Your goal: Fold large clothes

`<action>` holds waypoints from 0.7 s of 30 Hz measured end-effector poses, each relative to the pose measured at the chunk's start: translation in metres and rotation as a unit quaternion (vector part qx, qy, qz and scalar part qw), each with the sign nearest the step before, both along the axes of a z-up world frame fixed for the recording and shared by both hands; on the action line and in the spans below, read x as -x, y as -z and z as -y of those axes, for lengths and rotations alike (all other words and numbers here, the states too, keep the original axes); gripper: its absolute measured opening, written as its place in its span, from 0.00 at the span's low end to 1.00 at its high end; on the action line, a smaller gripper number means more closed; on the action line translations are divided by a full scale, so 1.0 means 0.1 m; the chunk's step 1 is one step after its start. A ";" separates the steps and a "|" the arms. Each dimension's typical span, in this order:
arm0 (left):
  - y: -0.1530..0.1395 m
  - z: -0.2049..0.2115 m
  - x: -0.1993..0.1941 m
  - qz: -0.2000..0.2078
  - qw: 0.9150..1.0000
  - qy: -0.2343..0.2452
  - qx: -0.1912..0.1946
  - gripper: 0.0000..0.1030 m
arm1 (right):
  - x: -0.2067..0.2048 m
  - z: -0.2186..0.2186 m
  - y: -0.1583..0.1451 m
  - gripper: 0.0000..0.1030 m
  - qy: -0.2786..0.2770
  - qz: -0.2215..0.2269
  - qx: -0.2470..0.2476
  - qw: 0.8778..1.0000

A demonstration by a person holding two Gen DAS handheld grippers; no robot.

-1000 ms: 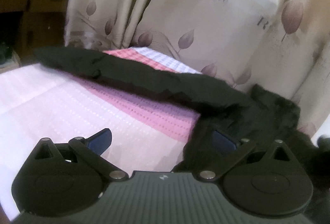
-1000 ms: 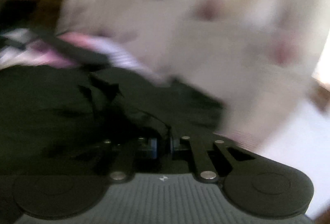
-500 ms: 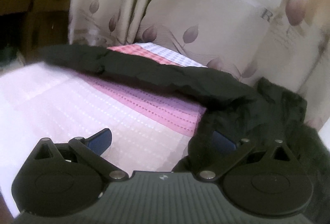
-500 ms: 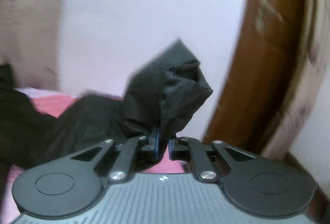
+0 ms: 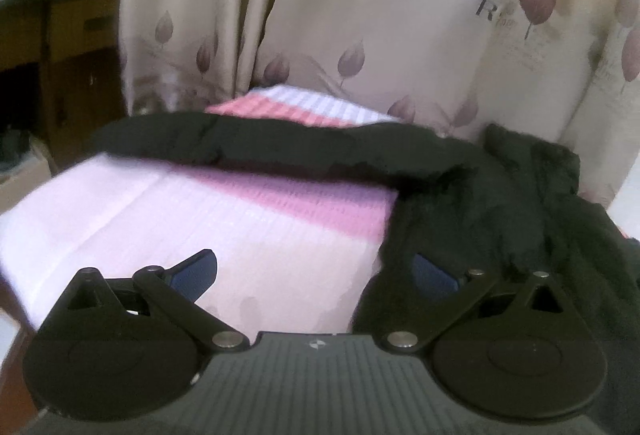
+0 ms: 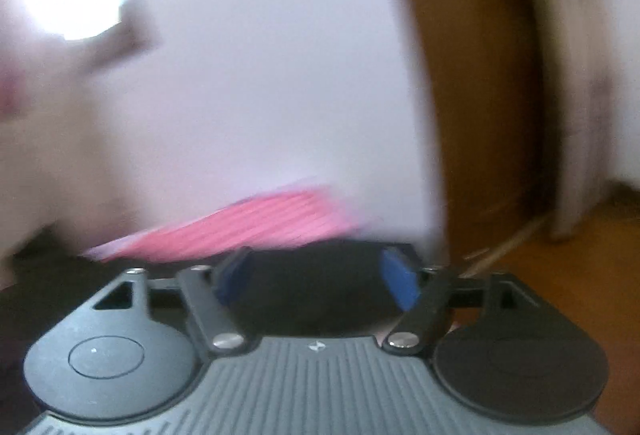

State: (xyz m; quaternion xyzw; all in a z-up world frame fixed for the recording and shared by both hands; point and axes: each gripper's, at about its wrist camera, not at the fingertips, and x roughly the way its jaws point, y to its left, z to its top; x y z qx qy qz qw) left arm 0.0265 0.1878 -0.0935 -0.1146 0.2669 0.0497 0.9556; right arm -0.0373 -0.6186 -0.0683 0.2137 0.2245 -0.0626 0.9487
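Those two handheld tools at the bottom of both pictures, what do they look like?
Both match. The left gripper and right gripper each have a grey ribbed body bearing a small white logo, two round black discs, black link arms with silver rivets, and dark blue pads on the jaws. No cables or sleeves show.

Left gripper [image 5: 314,271] gapes wide; right gripper [image 6: 318,281] (jaws just been opening) grips nothing.

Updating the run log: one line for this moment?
left gripper: open over pink sheet | right gripper: just opened, nothing between pads | black garment: unfolded
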 end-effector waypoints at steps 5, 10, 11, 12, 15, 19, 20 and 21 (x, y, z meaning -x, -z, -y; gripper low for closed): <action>0.13 -0.12 0.14 -0.036 0.996 0.061 0.050 0.98 | 0.44 -1.05 0.21 0.78 -0.188 -0.055 -0.047 0.979; 0.25 -0.13 0.27 -0.049 0.991 0.088 0.093 0.81 | 0.56 -1.64 0.53 0.68 -0.244 -0.100 -0.056 0.963; 0.25 -0.11 0.27 -0.052 0.988 0.103 0.099 0.69 | 0.54 -1.70 0.56 0.39 -0.252 -0.095 -0.051 0.962; 0.25 -0.09 0.27 -0.062 0.985 0.118 0.107 0.35 | 0.54 -1.77 0.56 0.23 -0.258 -0.099 -0.042 0.960; 0.22 -0.03 0.33 -0.066 0.981 0.132 0.122 0.15 | 0.63 -1.73 0.47 0.12 -0.243 -0.083 -0.044 0.965; 0.03 -0.06 0.53 -0.044 0.982 0.138 0.124 0.10 | 0.89 -1.48 0.17 0.11 -0.212 -0.056 -0.055 0.974; -0.01 -0.08 0.57 -0.042 0.981 0.139 0.126 0.10 | 0.96 -1.43 0.12 0.10 -0.206 -0.057 -0.059 0.975; -0.04 -0.09 0.62 -0.039 0.981 0.142 0.122 0.10 | 1.03 -1.36 0.11 0.10 -0.200 -0.062 -0.067 0.976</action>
